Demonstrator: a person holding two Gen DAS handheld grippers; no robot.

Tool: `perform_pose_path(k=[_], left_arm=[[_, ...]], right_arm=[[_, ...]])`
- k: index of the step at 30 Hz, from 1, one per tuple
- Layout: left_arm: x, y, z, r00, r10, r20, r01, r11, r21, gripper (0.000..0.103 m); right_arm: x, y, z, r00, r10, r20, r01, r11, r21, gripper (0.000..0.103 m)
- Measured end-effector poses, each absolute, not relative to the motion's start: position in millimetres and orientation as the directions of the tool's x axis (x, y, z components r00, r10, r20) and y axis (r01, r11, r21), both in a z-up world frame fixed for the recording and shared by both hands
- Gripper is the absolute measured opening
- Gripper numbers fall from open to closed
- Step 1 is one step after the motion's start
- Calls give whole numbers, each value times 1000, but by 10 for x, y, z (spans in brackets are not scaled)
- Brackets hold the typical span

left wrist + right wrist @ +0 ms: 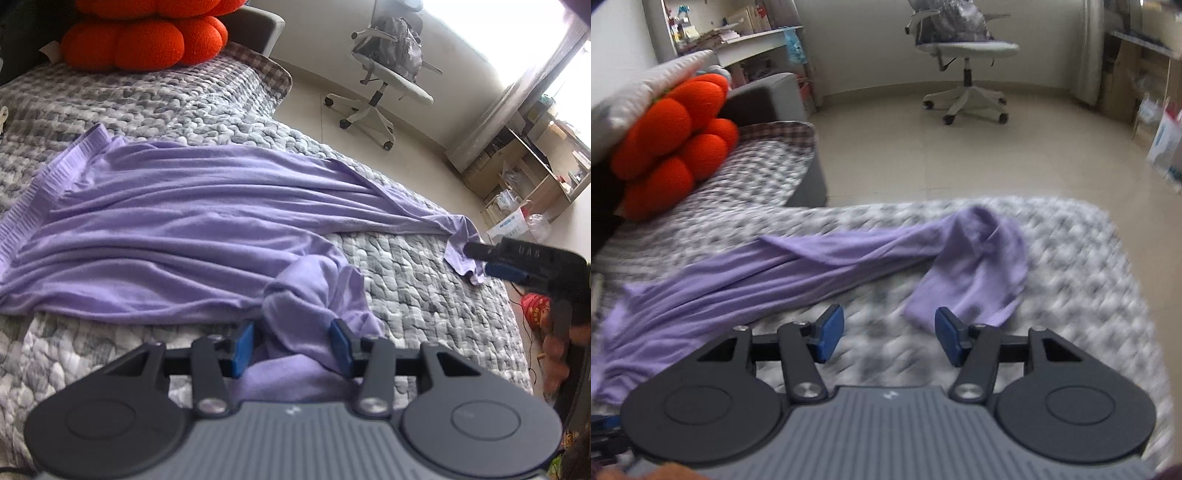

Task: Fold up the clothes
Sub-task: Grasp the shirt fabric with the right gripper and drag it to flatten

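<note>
From the left wrist, the left gripper [291, 345] has a bunched fold of the purple garment [177, 221] between its pads, pinching it at the quilt's [406, 280] near edge (long axis running away toward the orange cushion [144, 40]). From the right wrist, the right gripper [888, 332] stands spread and empty, the garment's sleeve end [979, 273] lying on the quilt just beyond its fingertips.
</note>
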State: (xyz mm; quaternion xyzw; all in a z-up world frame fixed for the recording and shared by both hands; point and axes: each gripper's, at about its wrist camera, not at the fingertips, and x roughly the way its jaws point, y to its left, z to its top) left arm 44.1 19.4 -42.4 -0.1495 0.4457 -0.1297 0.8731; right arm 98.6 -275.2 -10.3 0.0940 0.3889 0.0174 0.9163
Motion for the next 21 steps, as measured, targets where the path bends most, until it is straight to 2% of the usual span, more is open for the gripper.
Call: perform_pose_path(k=[10, 19, 20, 21], left_arm=[[336, 219, -324, 565, -364, -741, 103, 921, -375, 37], [343, 263, -342, 556, -384, -737, 81, 908, -412, 18], [343, 269, -341, 557, -389, -734, 80, 905, -419, 15], [341, 272, -336, 561, -387, -731, 76, 904, -421, 12]], right_arm=[[600, -2338, -204, 640, 269, -720, -36, 946, 322, 59], [502, -2155, -474, 509, 532, -677, -51, 804, 592, 59], [509, -2131, -509, 503, 548, -669, -42, 788, 614, 55], [514, -2112, -553, 505, 557, -660, -32, 776, 630, 45]])
